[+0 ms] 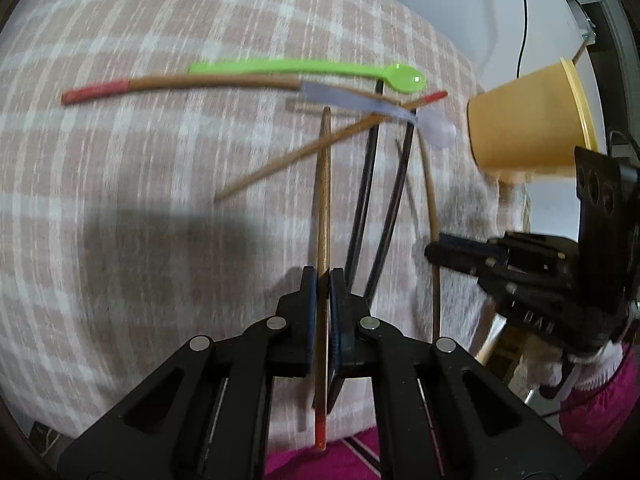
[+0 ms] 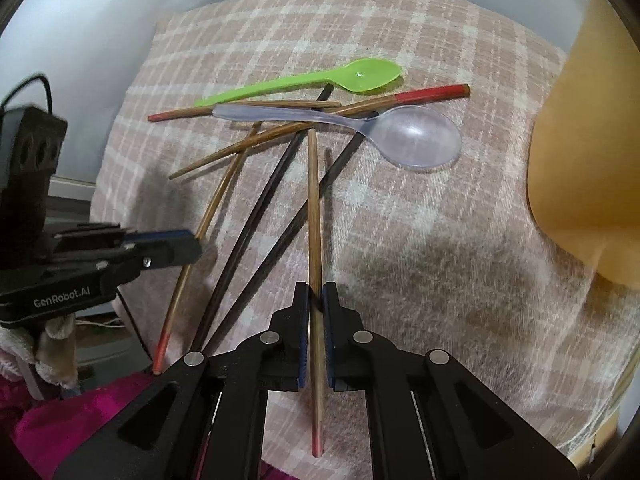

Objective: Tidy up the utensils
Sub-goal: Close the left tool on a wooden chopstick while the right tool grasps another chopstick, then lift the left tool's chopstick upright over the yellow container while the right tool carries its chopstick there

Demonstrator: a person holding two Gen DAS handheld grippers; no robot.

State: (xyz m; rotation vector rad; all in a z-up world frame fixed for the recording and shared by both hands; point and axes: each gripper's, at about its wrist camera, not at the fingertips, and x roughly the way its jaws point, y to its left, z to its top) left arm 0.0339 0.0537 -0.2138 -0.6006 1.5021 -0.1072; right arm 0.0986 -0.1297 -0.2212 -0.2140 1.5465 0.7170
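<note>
My left gripper (image 1: 323,276) is shut on a brown chopstick (image 1: 323,200) with a red end and holds it lengthwise between the jaws. My right gripper (image 2: 316,292) is shut on another red-ended brown chopstick (image 2: 315,208). On the pink plaid cloth (image 2: 400,220) lie a green spoon (image 2: 304,80), a clear spoon (image 2: 416,138), more brown chopsticks (image 2: 280,136) and two black chopsticks (image 2: 260,200). An orange cup (image 1: 524,120) stands at the right, large and close in the right wrist view (image 2: 588,140). Each gripper shows in the other's view: the right one (image 1: 436,252), the left one (image 2: 192,246).
The cloth covers a small table whose far edge meets a white wall (image 2: 100,40). A black cable (image 1: 522,20) hangs down the wall behind the cup. Pink clothing (image 2: 80,432) is at the near edge.
</note>
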